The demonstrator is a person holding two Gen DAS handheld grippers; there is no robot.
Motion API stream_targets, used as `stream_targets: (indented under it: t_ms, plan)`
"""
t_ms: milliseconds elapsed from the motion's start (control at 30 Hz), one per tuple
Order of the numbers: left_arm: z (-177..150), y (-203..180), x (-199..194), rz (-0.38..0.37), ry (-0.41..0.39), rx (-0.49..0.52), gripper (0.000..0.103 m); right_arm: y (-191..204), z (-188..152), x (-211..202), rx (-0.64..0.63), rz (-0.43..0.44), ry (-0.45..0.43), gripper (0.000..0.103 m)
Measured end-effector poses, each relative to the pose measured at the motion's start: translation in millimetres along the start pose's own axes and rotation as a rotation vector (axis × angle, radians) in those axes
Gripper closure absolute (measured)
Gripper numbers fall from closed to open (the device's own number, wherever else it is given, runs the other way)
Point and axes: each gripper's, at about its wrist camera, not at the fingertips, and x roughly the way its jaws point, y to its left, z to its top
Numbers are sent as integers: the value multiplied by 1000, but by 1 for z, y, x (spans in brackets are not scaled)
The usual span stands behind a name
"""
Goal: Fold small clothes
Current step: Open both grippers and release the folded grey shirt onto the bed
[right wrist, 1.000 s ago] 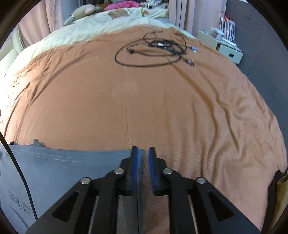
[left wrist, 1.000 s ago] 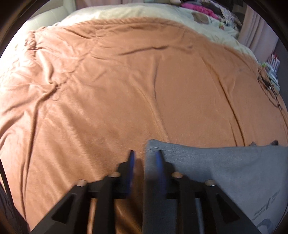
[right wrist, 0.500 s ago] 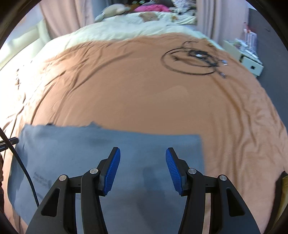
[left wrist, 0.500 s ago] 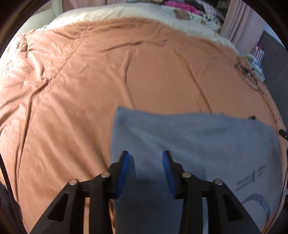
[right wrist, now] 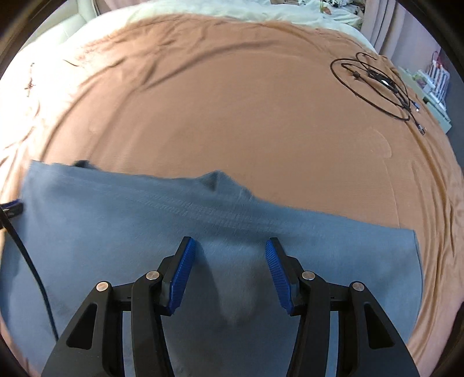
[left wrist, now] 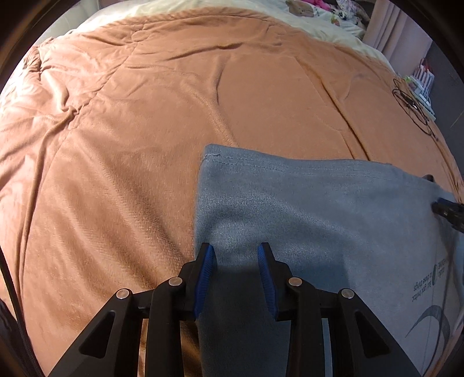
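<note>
A grey garment (left wrist: 319,208) with dark print at its right end lies flat on the brown blanket (left wrist: 145,116). It also shows in the right wrist view (right wrist: 116,220), with a small raised fold on its far hem. My left gripper (left wrist: 235,255) is open and empty, hovering over the garment's left edge. My right gripper (right wrist: 230,249) is open and empty above the garment's middle. The right gripper's tip shows at the right edge of the left wrist view (left wrist: 448,210).
The brown blanket (right wrist: 232,101) covers a wide bed. A coil of black cables (right wrist: 377,84) lies at the far right. Cream bedding and soft toys (left wrist: 304,8) lie at the head. A white shelf (right wrist: 435,87) stands beside the bed at the right.
Both grippers were shut on the garment's top corners, then opened and let it go. The garment now lies flat, and both grippers have drawn back above it.
</note>
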Motion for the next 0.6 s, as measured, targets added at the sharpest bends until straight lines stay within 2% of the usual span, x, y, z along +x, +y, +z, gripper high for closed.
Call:
stream_targets:
  t_ms: [67, 133, 267, 333, 467, 533, 600]
  plan:
    - [-2, 1, -6, -5, -7, 4, 68, -4, 7, 3, 1, -27, -11, 54]
    - [-5, 4, -14, 1, -17, -3, 68, -7, 13, 0, 2, -90, -15, 54]
    - [-13, 9, -37, 0, -39, -11, 68, -35, 10, -26, 30, -209, -32, 54]
    - [-18, 10, -48, -13, -45, -17, 68, -51, 1, -38, 62, -208, -38, 54]
    - [-34, 10, -65, -27, -46, -18, 66, -90, -30, -74, 157, -116, -56, 53]
    - [-46, 7, -74, -38, -46, -21, 60, -97, -44, -89, 175, -84, -65, 49]
    - [-57, 4, -81, -45, -52, -24, 50, -101, -59, -98, 186, -56, -68, 46]
